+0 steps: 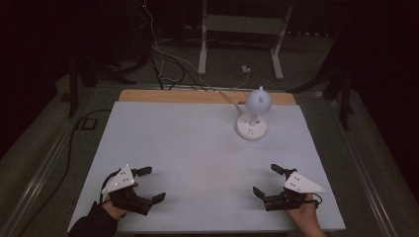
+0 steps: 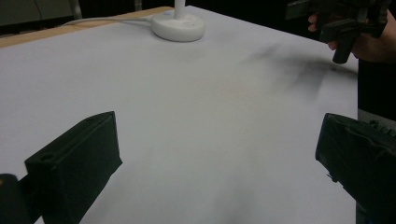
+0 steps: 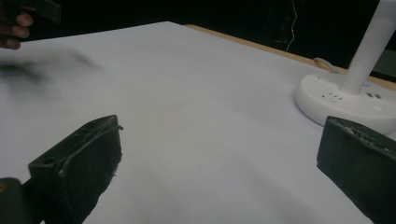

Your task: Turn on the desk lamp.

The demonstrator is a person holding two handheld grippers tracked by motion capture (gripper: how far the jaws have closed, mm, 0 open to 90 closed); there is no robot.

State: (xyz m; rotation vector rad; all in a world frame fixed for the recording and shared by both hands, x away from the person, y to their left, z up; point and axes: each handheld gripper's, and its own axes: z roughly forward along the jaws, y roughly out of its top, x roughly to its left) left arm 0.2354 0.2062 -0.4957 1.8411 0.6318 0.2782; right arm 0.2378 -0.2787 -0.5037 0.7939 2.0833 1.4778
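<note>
White lamp [image 1: 254,114] beyond left gripper [image 1: 148,184] and right gripper [image 1: 267,179], fingers spread

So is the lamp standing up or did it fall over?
Standing up. The lamp sits flat on its round base on the table, its stem rising straight, with the head on top.

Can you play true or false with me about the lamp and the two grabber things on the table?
1. The white desk lamp stands near the far edge of the table. True.
2. The left gripper is squeezing the lamp. False: its jaws are open and hold nothing.
3. The right gripper has its jaws open. True.
4. The lamp's base is square and black. False: it is round and white.
</note>
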